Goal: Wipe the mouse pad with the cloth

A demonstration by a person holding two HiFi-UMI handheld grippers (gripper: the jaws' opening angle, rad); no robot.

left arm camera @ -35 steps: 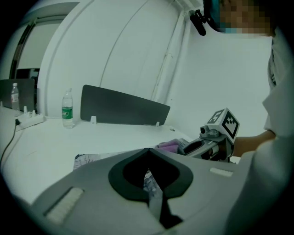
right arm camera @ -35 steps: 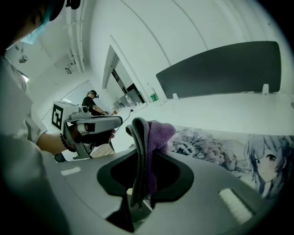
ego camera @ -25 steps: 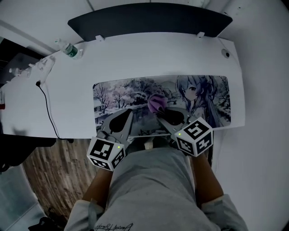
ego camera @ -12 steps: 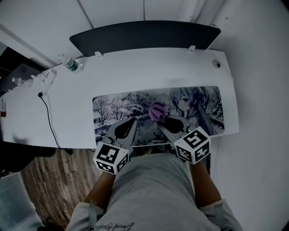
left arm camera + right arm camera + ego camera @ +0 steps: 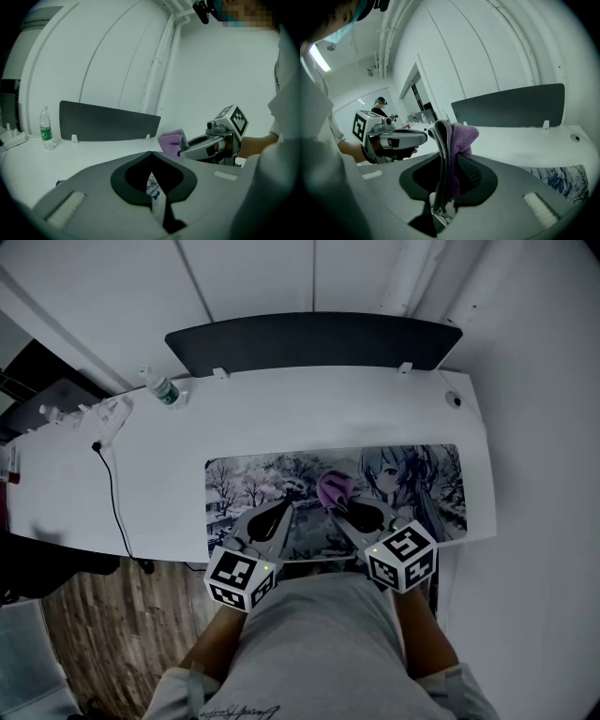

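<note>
Mouse pad edge behind right claw

In the head view, the near edge of the mouse pad is covered by the left hand-held gripper, the right hand-held gripper and the person's torso. The cloth shows only as a purple bunch, its lower part hidden between the right jaws. In the left gripper view, just a sliver of the pad's print shows past the closed jaws. The bottle label is too small to read. The white items beside it cannot be identified.
</note>
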